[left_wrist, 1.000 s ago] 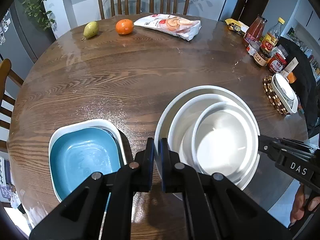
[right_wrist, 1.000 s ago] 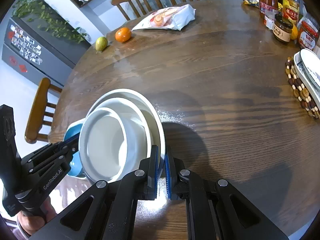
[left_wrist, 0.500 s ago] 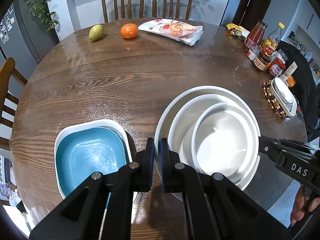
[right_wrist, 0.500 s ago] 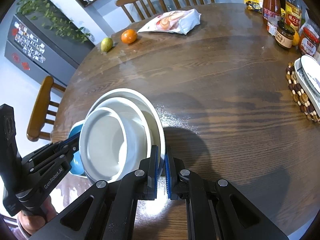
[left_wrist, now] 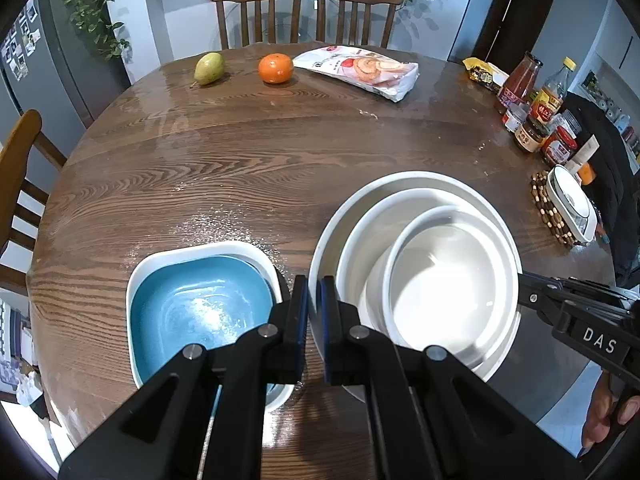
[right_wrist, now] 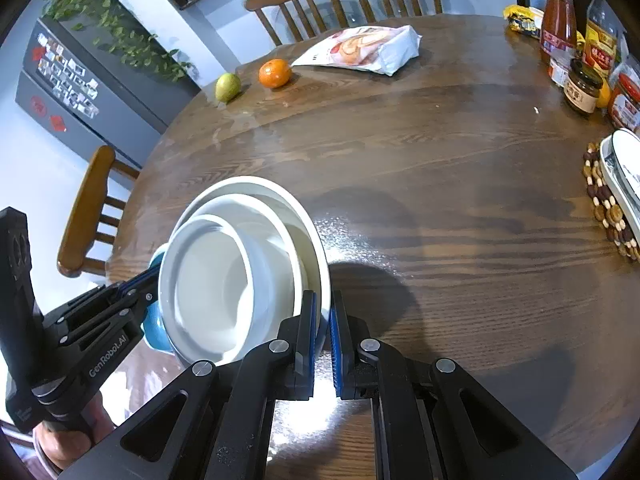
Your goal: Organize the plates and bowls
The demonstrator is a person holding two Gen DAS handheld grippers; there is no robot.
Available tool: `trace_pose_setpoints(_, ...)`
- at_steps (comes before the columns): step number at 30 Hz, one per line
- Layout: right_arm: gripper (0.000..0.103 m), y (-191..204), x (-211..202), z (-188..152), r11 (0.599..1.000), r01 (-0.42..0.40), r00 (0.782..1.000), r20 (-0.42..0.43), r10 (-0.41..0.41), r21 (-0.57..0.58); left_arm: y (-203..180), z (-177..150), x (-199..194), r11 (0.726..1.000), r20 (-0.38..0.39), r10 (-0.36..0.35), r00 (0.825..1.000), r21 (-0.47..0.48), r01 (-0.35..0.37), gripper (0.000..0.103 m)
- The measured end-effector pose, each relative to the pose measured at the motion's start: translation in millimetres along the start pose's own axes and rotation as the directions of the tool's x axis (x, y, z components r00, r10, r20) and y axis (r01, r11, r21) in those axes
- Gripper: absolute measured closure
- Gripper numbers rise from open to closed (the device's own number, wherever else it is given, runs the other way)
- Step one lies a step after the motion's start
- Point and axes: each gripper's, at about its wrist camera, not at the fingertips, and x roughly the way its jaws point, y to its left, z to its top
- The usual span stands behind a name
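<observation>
The left gripper is clamped on the near-left rim of the largest white bowl, its two fingers pressed close together with the rim between them. The right gripper is likewise closed on the opposite rim of the same bowl, its blue-padded fingers pinching the white edge. That bowl carries two smaller white bowls nested inside it: a middle bowl and an innermost bowl. The stack appears raised above the tabletop, near its front edge, casting a dark shadow on the wood in the right wrist view. Just left of the stack, near the front-left edge, a blue square dish sits inside a white square dish. At the far edge lie a pear, an orange and a snack bag. Bottles and jars crowd the right edge.
</observation>
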Motion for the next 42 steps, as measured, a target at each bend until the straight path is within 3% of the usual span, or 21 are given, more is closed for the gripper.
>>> trace_pose_setpoints(42, 0.093, 62.5, 19.4, 2.6, 0.993, -0.037, 0.999, -0.034, 0.033, -0.115, 62.8, -12.2, -22.3, 0.993, 0.026, 0.053, 0.998, -0.11, -0.05, 0.102)
